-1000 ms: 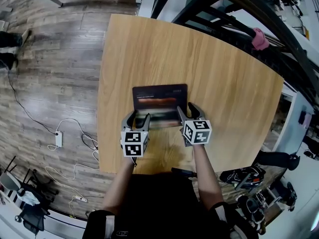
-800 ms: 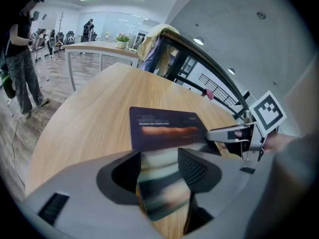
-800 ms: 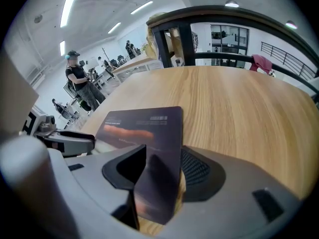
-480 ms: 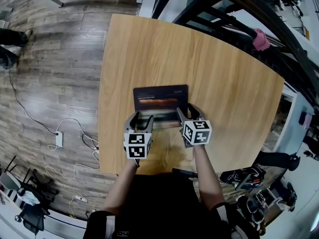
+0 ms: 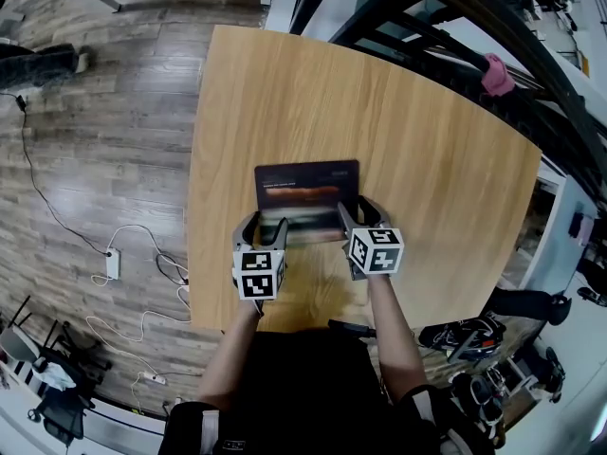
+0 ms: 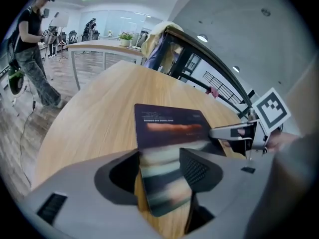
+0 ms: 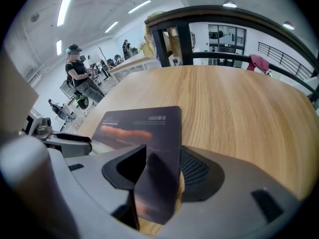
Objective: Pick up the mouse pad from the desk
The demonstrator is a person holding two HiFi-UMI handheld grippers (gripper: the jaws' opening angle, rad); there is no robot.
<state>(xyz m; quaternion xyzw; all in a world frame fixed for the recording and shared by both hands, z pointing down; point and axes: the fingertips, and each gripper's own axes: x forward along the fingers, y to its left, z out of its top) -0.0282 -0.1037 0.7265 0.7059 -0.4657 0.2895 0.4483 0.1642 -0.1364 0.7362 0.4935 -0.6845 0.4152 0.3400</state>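
The mouse pad [image 5: 306, 192], dark with a reddish streak, lies flat on the round-cornered wooden desk [image 5: 427, 140]. My left gripper [image 5: 266, 230] straddles the pad's near left corner. Its jaws have just been opening and stand wide, with the mouse pad [image 6: 169, 128] between them and not pinched. My right gripper [image 5: 358, 214] straddles the near right corner. In the right gripper view the mouse pad [image 7: 139, 128] runs between those spread jaws too, its right edge close beside the ribbed right finger [image 7: 197, 171]. Neither gripper is lifting the pad.
The desk's near edge [image 5: 285, 328] lies just behind both grippers, close to the person's body. Cables and a power strip [image 5: 111, 265] trail over the wood floor on the left. A dark railing [image 5: 446, 36] with a pink item [image 5: 493, 74] borders the far right. A person [image 6: 30, 49] stands far off.
The left gripper's jaws stand a little wider than a second ago. Both grippers and the mouse pad keep nearly the same places.
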